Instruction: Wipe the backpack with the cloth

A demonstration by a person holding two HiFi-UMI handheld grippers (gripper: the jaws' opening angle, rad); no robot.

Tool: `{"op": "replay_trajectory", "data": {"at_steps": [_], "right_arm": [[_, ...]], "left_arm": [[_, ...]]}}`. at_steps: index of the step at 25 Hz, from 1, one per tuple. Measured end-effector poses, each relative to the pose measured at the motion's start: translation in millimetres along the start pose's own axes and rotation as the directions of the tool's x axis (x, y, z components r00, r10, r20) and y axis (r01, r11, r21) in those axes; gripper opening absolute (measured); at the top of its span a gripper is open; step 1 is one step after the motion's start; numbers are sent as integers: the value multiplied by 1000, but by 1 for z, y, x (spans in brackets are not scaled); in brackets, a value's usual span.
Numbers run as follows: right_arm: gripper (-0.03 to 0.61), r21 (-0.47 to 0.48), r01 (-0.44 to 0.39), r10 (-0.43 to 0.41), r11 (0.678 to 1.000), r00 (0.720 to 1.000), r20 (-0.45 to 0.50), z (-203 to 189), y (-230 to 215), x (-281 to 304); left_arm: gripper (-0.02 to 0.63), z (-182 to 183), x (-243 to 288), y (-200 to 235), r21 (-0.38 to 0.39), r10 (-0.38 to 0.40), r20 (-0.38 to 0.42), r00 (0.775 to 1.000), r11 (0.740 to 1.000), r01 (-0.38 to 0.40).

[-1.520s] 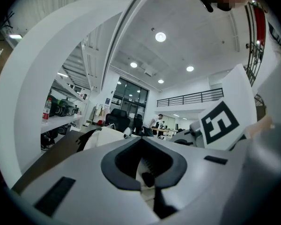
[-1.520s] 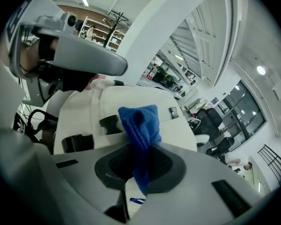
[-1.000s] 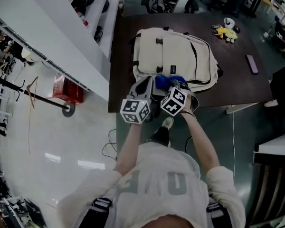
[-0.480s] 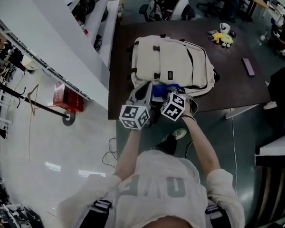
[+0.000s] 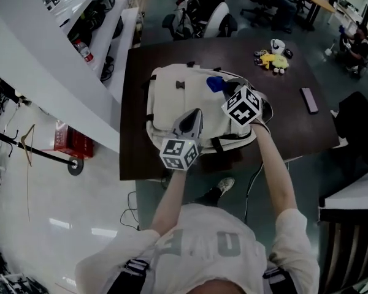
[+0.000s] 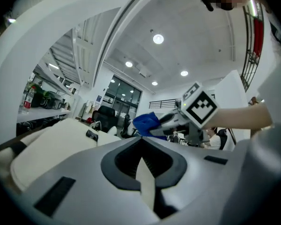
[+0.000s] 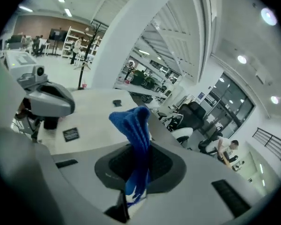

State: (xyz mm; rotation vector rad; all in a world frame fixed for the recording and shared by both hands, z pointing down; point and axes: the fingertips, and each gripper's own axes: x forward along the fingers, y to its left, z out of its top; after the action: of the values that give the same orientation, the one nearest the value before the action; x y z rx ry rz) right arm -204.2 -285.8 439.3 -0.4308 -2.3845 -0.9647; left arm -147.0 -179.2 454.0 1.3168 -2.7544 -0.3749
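A cream backpack (image 5: 172,100) lies flat on the dark table (image 5: 288,124). My right gripper (image 5: 224,90) is shut on a blue cloth (image 5: 214,83) and holds it over the backpack's far right part. In the right gripper view the cloth (image 7: 136,135) hangs bunched between the jaws above the backpack (image 7: 84,114). My left gripper (image 5: 194,116) is shut and lies over the backpack's near middle, close to its surface. The left gripper view shows the backpack (image 6: 51,139) below, with the cloth (image 6: 147,124) and the right gripper (image 6: 165,123) ahead.
A yellow soft toy (image 5: 271,59) and a small flat box (image 5: 308,100) lie on the table's right side. Office chairs (image 5: 218,20) stand behind the table. A white shelf unit (image 5: 104,35) runs along the left. The table's front edge (image 5: 172,175) is near my body.
The right gripper has carried the cloth from the backpack's near edge across it to the far right part. The left gripper has shifted onto the backpack's near middle.
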Motion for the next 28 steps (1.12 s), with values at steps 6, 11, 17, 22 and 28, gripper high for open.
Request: {"op": "replay_trajectory", "data": {"at_steps": [6,11,17,22,28], "right_arm": [[41,-74,-62,56,995,995,-77,0,-45,104],[41,-183,-141,122,973,986,-110,1,-12,160],[41,-211,-131,114,969,989,-92,-5,4,162],[41,-227,-103,89,969,994,-69,-8,20,140],[41,-155,-138,130,978,990,-60,-23,50,102]], "left_arm": [[5,-8,42,9,20,37,12,999,999,-37],[5,0,48,23,-68,72,73,995,995,-67],[5,-1,46,31,-94,69,85,994,994,-61],[5,-4,51,29,-60,54,52,997,997,-51],[5,-2,45,34,-122,42,70,997,992,-33]]}}
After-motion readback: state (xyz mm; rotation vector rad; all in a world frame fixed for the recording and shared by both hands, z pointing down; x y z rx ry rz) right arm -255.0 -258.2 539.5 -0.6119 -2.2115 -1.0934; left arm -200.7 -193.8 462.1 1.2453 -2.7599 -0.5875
